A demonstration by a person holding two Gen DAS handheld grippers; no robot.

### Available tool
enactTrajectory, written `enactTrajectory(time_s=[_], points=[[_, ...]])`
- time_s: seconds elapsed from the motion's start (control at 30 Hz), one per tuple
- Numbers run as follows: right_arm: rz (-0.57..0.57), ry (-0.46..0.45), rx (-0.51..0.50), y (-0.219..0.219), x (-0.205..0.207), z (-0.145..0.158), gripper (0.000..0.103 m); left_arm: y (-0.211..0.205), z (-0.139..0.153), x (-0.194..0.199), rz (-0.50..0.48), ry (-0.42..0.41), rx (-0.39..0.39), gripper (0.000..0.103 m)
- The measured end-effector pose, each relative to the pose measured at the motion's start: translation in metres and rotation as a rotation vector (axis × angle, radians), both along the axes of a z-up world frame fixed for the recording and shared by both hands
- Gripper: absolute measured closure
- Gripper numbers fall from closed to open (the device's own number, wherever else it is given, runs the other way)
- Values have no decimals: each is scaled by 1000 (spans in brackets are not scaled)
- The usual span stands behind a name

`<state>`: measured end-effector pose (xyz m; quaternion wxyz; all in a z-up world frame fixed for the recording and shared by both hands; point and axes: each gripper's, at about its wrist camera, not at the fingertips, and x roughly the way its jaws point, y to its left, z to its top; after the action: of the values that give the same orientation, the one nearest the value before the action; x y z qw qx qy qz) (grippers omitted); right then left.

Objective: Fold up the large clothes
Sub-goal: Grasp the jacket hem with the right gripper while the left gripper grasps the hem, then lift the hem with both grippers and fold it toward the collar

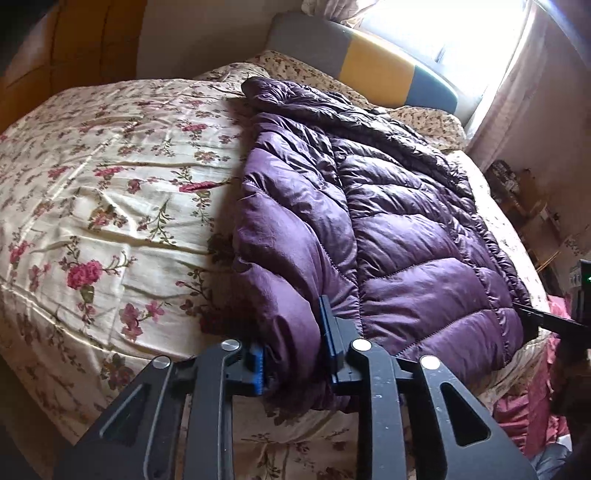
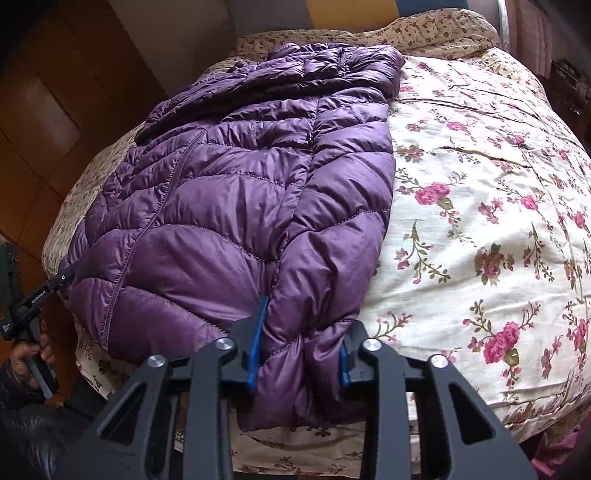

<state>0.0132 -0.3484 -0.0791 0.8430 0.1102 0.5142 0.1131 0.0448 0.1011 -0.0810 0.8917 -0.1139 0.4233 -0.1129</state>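
Right up against the lens, the left gripper had its blue-padded jaws clamped on the near hem corner of the purple puffer jacket, a thick bunch of quilted fabric squeezed between them. In the right wrist view the right gripper did the same, its jaws closed around a fat fold of the jacket's hem on the side next to the open bedspread. The jacket lay lengthways on the bed, hem toward the cameras and collar up near the pillows, on the floral bedspread. It was the only thing resting on that cover; the rose-printed cloth stretched away beside it, wrinkled. At the edge of the left wrist view a dark finger of the right gripper reached in against the jacket's far hem corner, but most of that tool was cut off by the frame. Likewise the left gripper showed at the left edge of the right wrist view, tip touching the jacket, with a hand wrapped round its handle, partly out of shot. The padded headboard in grey, yellow and blue stood behind the pillows, and the window beyond it was blown out white. The clutter past the bed's right side in the left wrist view was too dim and small to make out. The jacket's underside and sleeves were hidden.
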Motion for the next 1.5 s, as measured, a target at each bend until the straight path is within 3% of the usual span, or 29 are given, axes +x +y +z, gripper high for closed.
enactTrajectory(time_s=[0.27, 0.57, 0.77, 1.13, 1.5], points=[[14, -31, 1, 2, -2, 17, 91, 9, 12, -3, -28, -11, -102, 91], [89, -106, 52, 2, 3, 63, 92, 26, 47, -7, -54, -63, -211, 93], [107, -172, 72, 5, 27, 88, 93, 28, 72, 11, -70, -102, -226, 93], [66, -286, 64, -3, 119, 127, 93, 22, 118, 111, -100, -174, -195, 94], [-70, -288, 88, -23, 264, 116, 93, -3, 136, 256, -68, -175, -151, 94]])
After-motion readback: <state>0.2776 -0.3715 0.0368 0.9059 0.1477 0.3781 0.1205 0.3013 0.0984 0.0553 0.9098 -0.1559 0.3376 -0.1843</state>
